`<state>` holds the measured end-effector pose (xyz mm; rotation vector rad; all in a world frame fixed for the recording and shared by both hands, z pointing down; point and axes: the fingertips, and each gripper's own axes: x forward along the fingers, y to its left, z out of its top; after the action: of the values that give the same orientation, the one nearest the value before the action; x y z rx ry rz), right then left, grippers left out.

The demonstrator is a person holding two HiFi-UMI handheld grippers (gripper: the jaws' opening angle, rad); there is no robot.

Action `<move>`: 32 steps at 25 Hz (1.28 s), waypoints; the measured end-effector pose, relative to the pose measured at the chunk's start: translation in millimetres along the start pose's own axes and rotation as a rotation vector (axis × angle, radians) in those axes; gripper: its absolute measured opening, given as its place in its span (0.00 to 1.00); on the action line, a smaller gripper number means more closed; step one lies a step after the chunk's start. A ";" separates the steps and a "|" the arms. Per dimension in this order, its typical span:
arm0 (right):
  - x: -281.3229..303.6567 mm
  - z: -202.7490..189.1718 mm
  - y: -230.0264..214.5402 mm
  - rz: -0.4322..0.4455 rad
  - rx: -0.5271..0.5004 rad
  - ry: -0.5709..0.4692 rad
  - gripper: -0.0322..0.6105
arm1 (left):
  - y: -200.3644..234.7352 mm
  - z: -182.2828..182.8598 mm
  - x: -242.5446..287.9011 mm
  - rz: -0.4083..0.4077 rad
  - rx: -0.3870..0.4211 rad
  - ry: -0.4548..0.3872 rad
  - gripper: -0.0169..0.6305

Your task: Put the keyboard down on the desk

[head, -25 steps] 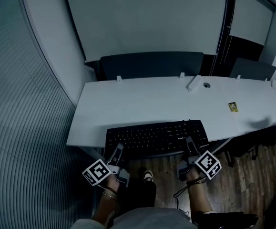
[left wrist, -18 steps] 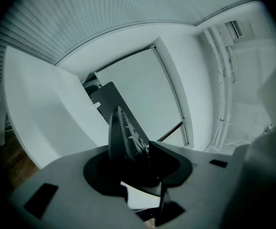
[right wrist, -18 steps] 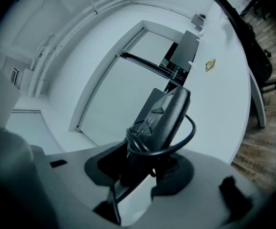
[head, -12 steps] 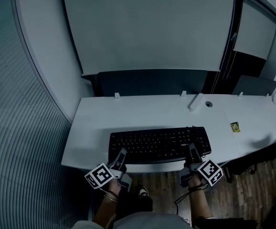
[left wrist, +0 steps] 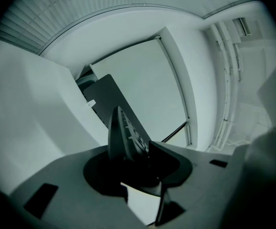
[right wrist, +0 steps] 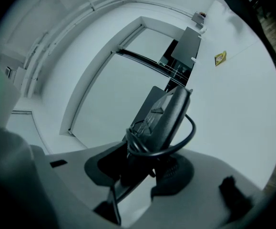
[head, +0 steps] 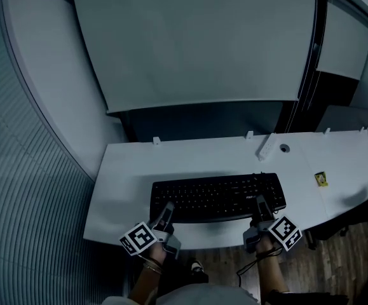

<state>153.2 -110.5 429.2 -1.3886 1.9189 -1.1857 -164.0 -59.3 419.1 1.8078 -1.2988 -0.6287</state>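
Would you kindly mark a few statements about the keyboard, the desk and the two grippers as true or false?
1. The left gripper and the right gripper both grip the keyboard at its near edge. True.
2. The keyboard is white. False: it is black; the desk is white.
3. A small yellow item lies on the desk, left of the keyboard. False: it lies to the keyboard's right.
4. A dark cable loops round the keyboard by the right gripper. True.
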 end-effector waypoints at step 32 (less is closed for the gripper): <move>138.6 23.6 -23.5 -0.032 -0.015 0.079 0.31 | 52.5 38.3 114.9 0.061 -0.050 -0.012 0.26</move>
<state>133.0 -249.9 451.2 -1.4051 1.9699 -1.2612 -181.6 -186.8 448.2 1.7202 -1.3292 -0.6344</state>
